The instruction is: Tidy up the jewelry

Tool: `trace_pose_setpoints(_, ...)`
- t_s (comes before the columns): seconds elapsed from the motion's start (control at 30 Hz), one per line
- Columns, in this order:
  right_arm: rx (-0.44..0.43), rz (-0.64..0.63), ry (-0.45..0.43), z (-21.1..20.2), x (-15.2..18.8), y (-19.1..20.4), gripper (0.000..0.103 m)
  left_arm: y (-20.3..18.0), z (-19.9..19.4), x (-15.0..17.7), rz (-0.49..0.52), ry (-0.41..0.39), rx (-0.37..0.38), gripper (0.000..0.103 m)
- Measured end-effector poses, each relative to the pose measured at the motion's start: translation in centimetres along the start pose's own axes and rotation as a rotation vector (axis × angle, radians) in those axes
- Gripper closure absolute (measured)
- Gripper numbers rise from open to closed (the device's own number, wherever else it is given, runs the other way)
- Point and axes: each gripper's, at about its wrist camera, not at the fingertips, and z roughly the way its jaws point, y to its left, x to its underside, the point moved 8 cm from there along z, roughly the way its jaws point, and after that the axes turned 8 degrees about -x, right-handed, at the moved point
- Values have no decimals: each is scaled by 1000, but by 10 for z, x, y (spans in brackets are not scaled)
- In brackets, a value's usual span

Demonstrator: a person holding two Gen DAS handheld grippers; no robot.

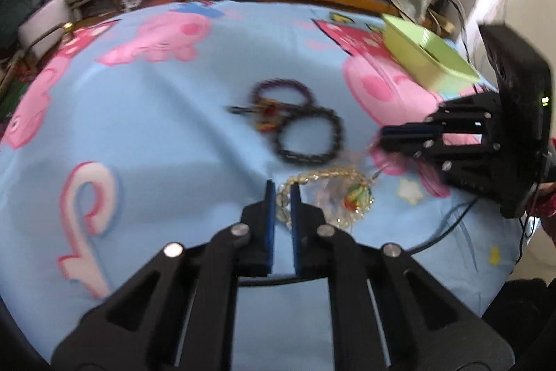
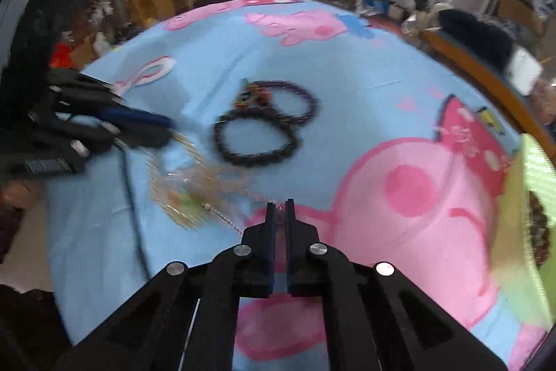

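A heap of jewelry lies on a blue cartoon-print sheet [image 1: 156,127]. My left gripper [image 1: 282,192] is shut on a pale gold bead bracelet [image 1: 326,174], whose beads pass between its blue pads. A multicoloured pendant [image 1: 358,199] lies tangled beside it. Further off are a black bead bracelet [image 1: 299,159], a purple bead bracelet [image 1: 281,82] and a small charm cluster [image 1: 267,113]. My right gripper [image 2: 280,206] comes in from the right and is shut on a thin chain [image 2: 226,221]. The black bracelet [image 2: 257,160] and the left gripper [image 2: 166,124] also show there.
A light green tray [image 1: 427,54] sits at the sheet's far right edge, seen as a green rim [image 2: 535,162] in the right wrist view. A black cable [image 1: 444,232] trails over the near edge. Cluttered furniture and boxes ring the sheet.
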Motion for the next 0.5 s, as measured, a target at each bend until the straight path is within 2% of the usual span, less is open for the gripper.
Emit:
trace_pose_setpoints(0.13,51,84,-27,-2,-2,-29,103,18,-25,-9,-53,-44,15,96)
trace_pose_setpoints(0.27,-38,188,-67,-9,-3,-37,103,14,-54,-25,-58,-111,60,96)
trace_pose_setpoints(0.33,-71,187,-115,-18,-8,-31,103,7,-69,-35,-46,-146,86,96)
trace_pose_setpoints(0.4,-139,179,-168,-31,-15,-17,103,-1,-78,-45,-30,-171,101,96)
trace_pose_setpoints(0.5,-227,160,-204,-43,-21,1,103,-13,-94,-57,-11,-203,133,96)
